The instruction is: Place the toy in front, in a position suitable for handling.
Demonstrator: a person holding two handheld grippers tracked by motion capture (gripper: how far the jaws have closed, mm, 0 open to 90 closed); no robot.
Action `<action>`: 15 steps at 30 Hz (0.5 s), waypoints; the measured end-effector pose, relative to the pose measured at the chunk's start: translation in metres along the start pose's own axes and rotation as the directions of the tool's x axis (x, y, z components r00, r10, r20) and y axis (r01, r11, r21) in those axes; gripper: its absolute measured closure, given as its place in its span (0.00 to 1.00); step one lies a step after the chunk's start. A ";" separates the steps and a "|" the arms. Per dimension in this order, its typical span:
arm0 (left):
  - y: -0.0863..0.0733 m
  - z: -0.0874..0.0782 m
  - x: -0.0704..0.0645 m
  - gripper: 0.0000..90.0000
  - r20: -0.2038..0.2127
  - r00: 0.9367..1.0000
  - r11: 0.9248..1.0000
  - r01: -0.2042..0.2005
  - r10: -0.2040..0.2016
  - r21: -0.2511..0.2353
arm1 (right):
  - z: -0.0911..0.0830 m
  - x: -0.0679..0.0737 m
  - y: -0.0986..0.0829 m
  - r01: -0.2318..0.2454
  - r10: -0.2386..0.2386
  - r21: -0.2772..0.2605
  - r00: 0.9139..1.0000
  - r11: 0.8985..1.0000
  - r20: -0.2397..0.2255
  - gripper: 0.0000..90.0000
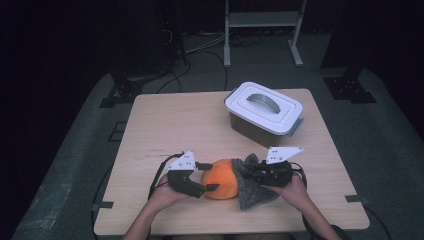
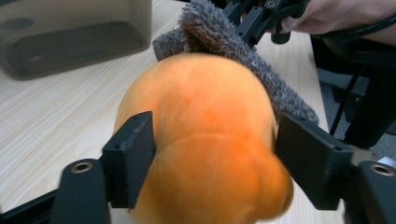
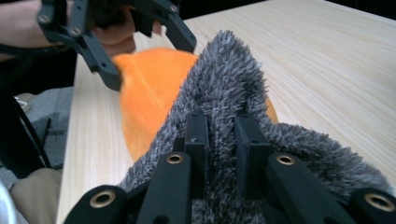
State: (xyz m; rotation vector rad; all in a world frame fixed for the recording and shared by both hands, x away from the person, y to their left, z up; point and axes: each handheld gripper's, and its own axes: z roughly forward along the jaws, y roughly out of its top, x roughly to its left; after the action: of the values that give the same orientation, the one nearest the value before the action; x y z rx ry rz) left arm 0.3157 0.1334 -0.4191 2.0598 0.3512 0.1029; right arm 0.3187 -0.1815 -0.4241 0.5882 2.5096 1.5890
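While the orange plush (image 1: 221, 185) lies near the lower middle of the high view, on the wooden table (image 1: 165, 130), the left gripper (image 1: 210, 176) comes at it from the left with its jaws spread wide, one on each side of the soft body. From the left gripper view the plush (image 2: 205, 140) sits between those jaws; they seem to touch its sides, though the blur there makes that hard to judge. To the right of the plush, the right gripper (image 1: 246, 171) is clamped on the grey fuzzy cloth (image 1: 250, 192), and the right gripper view shows its jaws pinching a raised fold of cloth (image 3: 224, 107). Cloth and plush touch. A lidded grey container (image 1: 263, 113) stands toward the upper right of the table.
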 end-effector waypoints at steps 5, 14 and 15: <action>-0.003 0.000 0.001 0.36 0.006 1.000 1.000 -0.005 0.005 0.021 | -0.003 0.002 0.005 0.021 -0.021 0.004 1.000 1.000 0.012 0.85; 0.001 0.003 -0.005 0.39 -0.012 0.998 0.998 -0.059 0.059 0.033 | 0.003 0.012 0.020 0.094 -0.094 0.004 0.996 0.996 -0.006 0.85; 0.001 0.002 -0.002 0.37 -0.022 0.999 0.999 -0.040 0.040 0.031 | 0.003 0.008 0.017 0.080 -0.080 0.017 0.997 0.997 -0.005 0.85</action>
State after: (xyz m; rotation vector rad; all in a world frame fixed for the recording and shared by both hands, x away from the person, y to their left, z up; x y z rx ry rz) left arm 0.3140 0.1305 -0.4188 2.0976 0.3274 0.1463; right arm 0.3171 -0.1694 -0.4098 0.4799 2.5185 1.5437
